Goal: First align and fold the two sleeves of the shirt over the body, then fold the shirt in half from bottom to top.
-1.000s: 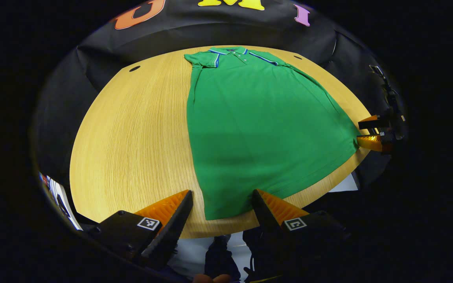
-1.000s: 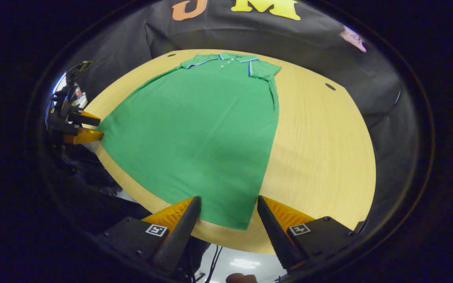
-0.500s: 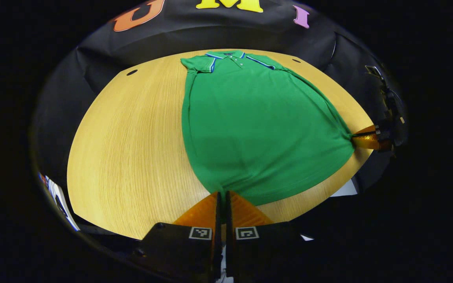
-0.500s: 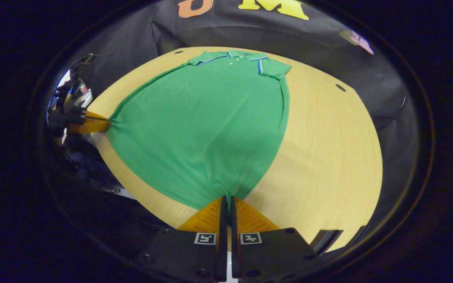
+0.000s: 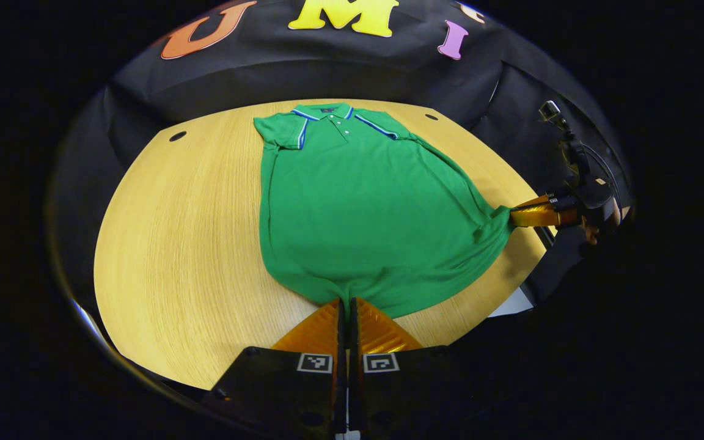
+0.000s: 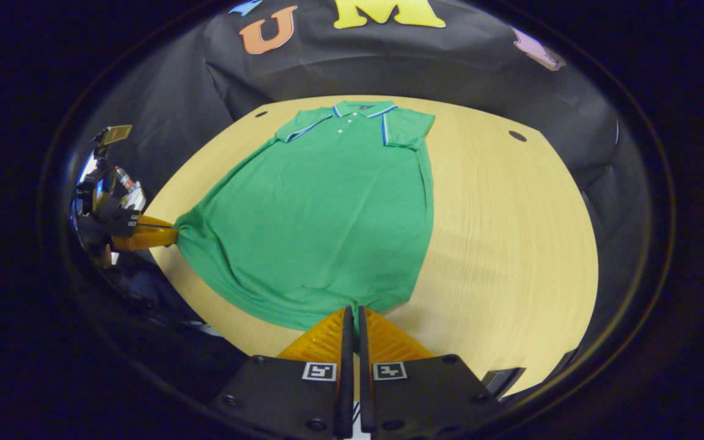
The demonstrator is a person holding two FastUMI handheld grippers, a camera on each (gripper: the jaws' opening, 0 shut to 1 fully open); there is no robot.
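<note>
A green polo shirt lies face up on the wooden table, collar at the far side, both short sleeves folded in over the body. My left gripper is shut on the hem's left corner, which bunches between its fingers. My right gripper is shut on the hem's right corner. In the left gripper view the right gripper pinches the hem at the far right. In the right gripper view the left gripper pinches it at the far left. The hem is lifted off the table and sags between the two grips.
The table's near edge runs just below both grippers. Two small dark holes sit near the table's far corners. The black booth cloth hangs behind the table. Bare wood lies on both sides of the shirt.
One second ago both grippers stood open around the hem corners. They closed on them, and since then both have risen and moved forward, carrying the hem toward the collar.
</note>
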